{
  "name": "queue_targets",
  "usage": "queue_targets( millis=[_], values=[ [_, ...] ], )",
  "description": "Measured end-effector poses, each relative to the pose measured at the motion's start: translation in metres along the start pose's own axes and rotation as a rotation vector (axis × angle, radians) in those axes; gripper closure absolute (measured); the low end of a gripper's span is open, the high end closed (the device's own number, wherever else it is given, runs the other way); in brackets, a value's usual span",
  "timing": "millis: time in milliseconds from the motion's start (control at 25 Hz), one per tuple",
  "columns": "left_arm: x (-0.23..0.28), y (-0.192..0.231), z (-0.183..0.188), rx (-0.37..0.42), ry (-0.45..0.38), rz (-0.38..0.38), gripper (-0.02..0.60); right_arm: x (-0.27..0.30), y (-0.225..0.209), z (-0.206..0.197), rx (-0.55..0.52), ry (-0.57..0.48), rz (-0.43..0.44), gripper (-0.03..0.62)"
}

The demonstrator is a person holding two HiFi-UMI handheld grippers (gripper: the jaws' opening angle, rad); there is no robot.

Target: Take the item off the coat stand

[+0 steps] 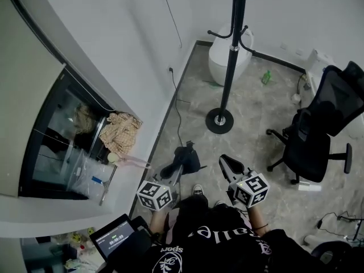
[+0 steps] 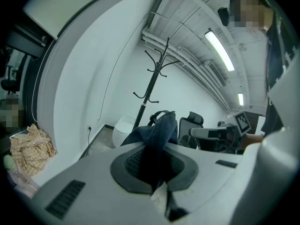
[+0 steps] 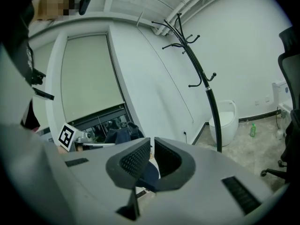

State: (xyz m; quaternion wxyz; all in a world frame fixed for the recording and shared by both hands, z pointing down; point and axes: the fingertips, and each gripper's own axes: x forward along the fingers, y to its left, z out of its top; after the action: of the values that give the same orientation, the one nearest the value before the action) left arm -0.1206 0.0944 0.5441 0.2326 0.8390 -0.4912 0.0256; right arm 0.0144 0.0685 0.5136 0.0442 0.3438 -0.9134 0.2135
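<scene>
The black coat stand (image 1: 230, 50) rises from its round base on the grey floor; the hooks I can see are bare. It also shows in the left gripper view as the coat stand (image 2: 150, 86) and in the right gripper view as the coat stand (image 3: 202, 81). My left gripper (image 1: 181, 166) is shut on a dark blue cloth item (image 1: 185, 158), low and in front of the person, well short of the stand. Up close, the item (image 2: 159, 130) fills the left gripper (image 2: 155, 165) and hangs over its pads. My right gripper (image 1: 229, 165) is beside it, the gripper (image 3: 152, 146) shut with nothing in it.
A white round bin (image 1: 226, 56) stands behind the stand by the wall. A black office chair (image 1: 315, 132) is at the right and a green bottle (image 1: 266, 77) lies on the floor. A checked cloth (image 1: 122, 131) lies on the window ledge at the left. A wall cable (image 1: 175, 104) runs down to the floor.
</scene>
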Motion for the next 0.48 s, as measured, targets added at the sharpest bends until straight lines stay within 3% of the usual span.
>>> queue_targets(
  millis=[480],
  values=[
    [0.008,-0.085,-0.027,0.005,0.009,-0.024,0.566,-0.080,-0.017,-0.013,-0.026,0.012,0.003,0.571]
  ],
)
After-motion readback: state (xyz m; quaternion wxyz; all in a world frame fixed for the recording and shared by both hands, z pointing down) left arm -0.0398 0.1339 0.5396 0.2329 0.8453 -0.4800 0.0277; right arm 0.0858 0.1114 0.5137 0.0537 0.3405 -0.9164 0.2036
